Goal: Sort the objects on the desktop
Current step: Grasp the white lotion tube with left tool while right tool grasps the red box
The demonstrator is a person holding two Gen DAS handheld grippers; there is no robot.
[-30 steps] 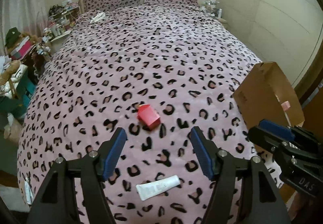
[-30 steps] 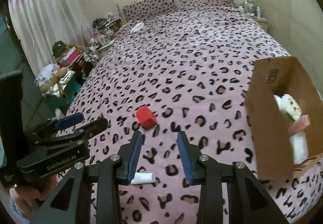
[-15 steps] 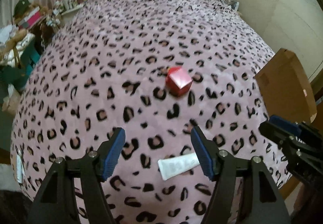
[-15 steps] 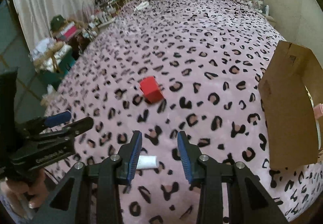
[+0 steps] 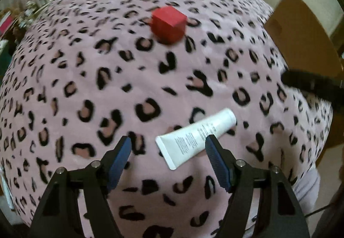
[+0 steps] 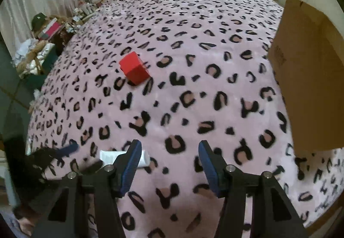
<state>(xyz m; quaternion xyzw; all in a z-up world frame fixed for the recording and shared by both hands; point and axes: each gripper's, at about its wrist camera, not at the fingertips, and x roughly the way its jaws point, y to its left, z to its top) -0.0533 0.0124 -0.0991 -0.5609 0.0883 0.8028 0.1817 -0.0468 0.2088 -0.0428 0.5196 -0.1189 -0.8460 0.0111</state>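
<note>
the left gripper (image 5: 167,147) hangs over the pink spotted blanket (image 5: 86,79), jaws apart and just opened more. the white tube (image 5: 196,131) lies flat between its tips, not squeezed. the red block (image 5: 168,24) sits further up the bed. the right gripper (image 6: 169,152) has just opened too and holds nothing. a cardboard box (image 6: 309,79) stands at the right.

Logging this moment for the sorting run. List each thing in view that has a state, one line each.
left gripper: open, jaws just widened, above the tube, not gripping.
right gripper: open, jaws just widened, nothing between them.
white tube: lying flat on the bedspread, cap end toward the box.
red cube: resting on the bedspread, untouched.
cardboard box: standing on the bed; opening not visible.
</note>
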